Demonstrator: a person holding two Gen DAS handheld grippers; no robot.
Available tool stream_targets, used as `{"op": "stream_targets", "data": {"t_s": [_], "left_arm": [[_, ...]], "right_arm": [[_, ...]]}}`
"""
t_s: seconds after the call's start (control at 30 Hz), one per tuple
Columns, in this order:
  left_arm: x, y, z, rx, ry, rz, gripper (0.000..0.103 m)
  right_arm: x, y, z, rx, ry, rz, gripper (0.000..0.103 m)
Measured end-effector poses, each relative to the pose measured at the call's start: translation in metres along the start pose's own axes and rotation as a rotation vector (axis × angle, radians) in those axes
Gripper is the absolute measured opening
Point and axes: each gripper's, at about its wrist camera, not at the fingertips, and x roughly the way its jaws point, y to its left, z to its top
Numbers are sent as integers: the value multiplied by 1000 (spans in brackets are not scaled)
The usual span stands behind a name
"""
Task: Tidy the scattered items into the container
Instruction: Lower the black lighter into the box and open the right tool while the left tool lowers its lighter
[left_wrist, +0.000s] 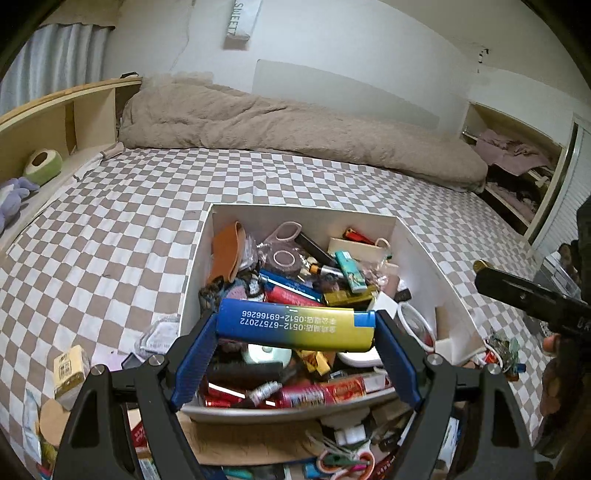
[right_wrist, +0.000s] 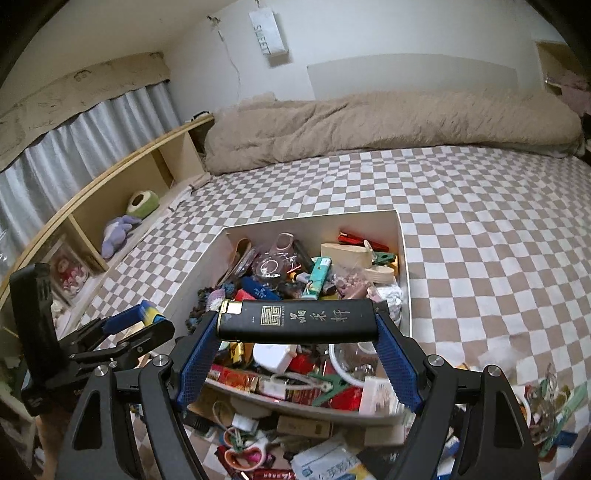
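A white box (left_wrist: 417, 254) (right_wrist: 404, 258) full of small items sits on the checkered bed. My left gripper (left_wrist: 295, 328) is shut on a blue-and-yellow lighter (left_wrist: 295, 325), held crosswise by its ends above the box's near part. My right gripper (right_wrist: 297, 319) is shut on a black lighter (right_wrist: 299, 319) with gold lettering, also held lengthwise over the box's near half. In the right wrist view the left gripper (right_wrist: 147, 317) shows at the left with its lighter (right_wrist: 149, 312). The right gripper's body (left_wrist: 532, 295) shows at the right edge of the left wrist view.
Scattered items lie on the bed in front of the box: scissors (right_wrist: 243, 448), packets (right_wrist: 325, 463), a small yellow box (left_wrist: 68, 369), clips. A beige duvet (left_wrist: 295, 125) lies along the wall. A wooden shelf (right_wrist: 122, 177) with plush toys (right_wrist: 118, 230) runs on the left.
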Motion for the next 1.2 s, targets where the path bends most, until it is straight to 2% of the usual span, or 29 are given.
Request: {"op": "stream_targets", "data": {"t_s": [0.4, 0.73, 0.87, 1.1, 1.2], "left_arm": [[25, 15, 39, -12, 14, 32, 83], [43, 18, 60, 1, 35, 42, 83], [58, 13, 65, 6, 65, 24, 83], [84, 8, 72, -4, 122, 13, 83], [98, 5, 73, -3, 152, 13, 83]], "right_arm": [[52, -14, 40, 16, 136, -39, 82], [110, -24, 48, -49, 284, -130, 82], [122, -17, 49, -137, 269, -196, 82], [128, -12, 48, -202, 287, -200, 82], [125, -13, 44, -207, 284, -172, 83]]}}
